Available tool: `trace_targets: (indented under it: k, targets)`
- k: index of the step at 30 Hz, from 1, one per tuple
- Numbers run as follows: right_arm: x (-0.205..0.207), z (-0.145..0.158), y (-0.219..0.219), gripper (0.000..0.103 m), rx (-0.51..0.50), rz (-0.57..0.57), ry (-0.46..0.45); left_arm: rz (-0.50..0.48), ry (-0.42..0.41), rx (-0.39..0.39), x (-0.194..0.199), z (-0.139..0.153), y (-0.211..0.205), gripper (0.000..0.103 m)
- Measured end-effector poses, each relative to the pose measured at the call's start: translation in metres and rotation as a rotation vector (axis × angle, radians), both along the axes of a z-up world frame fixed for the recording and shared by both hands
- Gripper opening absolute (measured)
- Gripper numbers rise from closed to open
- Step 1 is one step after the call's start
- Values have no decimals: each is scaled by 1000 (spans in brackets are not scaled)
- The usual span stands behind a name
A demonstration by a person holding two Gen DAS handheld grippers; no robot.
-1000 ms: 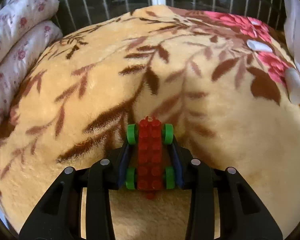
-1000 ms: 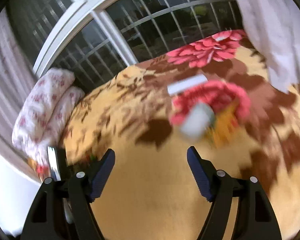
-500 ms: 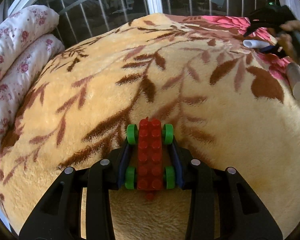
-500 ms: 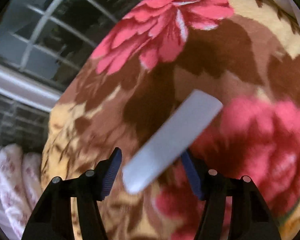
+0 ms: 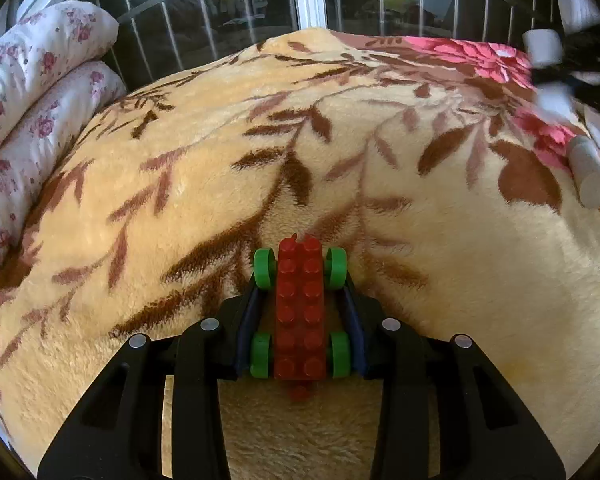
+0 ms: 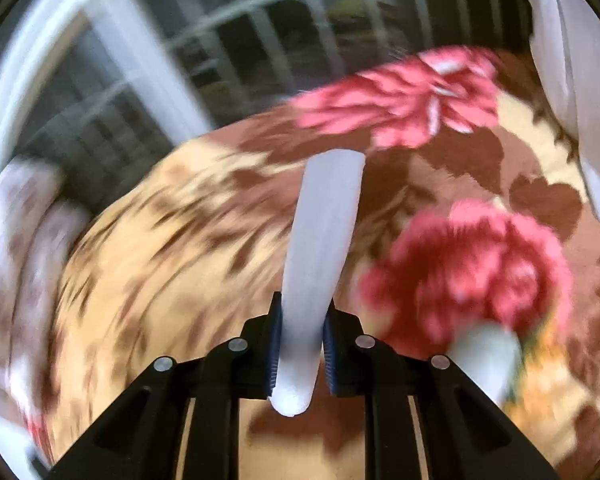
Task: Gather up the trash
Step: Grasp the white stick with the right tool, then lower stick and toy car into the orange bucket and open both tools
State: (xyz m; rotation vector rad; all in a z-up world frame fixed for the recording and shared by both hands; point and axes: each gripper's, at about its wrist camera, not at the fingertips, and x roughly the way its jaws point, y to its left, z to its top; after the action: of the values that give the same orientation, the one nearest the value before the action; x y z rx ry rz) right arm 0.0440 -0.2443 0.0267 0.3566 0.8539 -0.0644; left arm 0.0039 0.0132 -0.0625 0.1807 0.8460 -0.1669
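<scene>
Now the right gripper (image 6: 300, 356) has swung over and is closing on the white tube (image 6: 320, 264), pointing straight ahead; left gripper (image 5: 300, 312) pinches the toy car (image 5: 300, 312).

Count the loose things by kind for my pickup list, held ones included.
White foam sticks: 2, one in the right gripper whose jaws are closing on it, one lying on the blanket.
Toy brick cars: 1, in the left gripper.
Total: 3

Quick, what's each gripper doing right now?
Left gripper: shut on the red toy car.
Right gripper: closing, white foam strip between its fingers.
</scene>
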Motion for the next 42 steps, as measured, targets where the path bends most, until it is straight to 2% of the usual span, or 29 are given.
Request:
trace_targets:
  k: [3, 7, 9, 13, 17, 20, 23, 27, 33, 38, 42]
  targets:
    - [-79, 9, 35, 18, -41, 158, -40, -6, -14, -31, -4, 4, 4, 37]
    - [-176, 12, 65, 18, -108, 277, -84, -19, -48, -46, -17, 13, 5, 37]
    - [-216, 10, 76, 18, -149, 300, -108, -14, -83, -36, -32, 23, 4, 37]
    - [-294, -2, 90, 18, -158, 352, -136, -27, -50, -116, -72, 44, 11, 37]
    - [-339, -22, 97, 18, -203, 373, -142, -65, -74, -94, -135, 56, 14, 36]
    - [-365, -42, 96, 18, -215, 377, -135, -105, -84, -49, -184, 51, 14, 37]
    - [-379, -65, 96, 18, -202, 387, -102, -164, -59, -56, -226, 36, 12, 37]
    - [-389, -98, 93, 19, -176, 392, -32, -253, -12, -55, -265, -5, 8, 37]
    - [-397, -131, 84, 20, -104, 364, 64, -285, 182, -90, -276, -64, 6, 37]
    - [-392, -156, 84, 21, -46, 366, 145, -332, 279, -90, -272, -86, -4, 36]
    - [-390, -172, 83, 21, -17, 373, 197, -328, 362, -67, -265, -107, -11, 37]
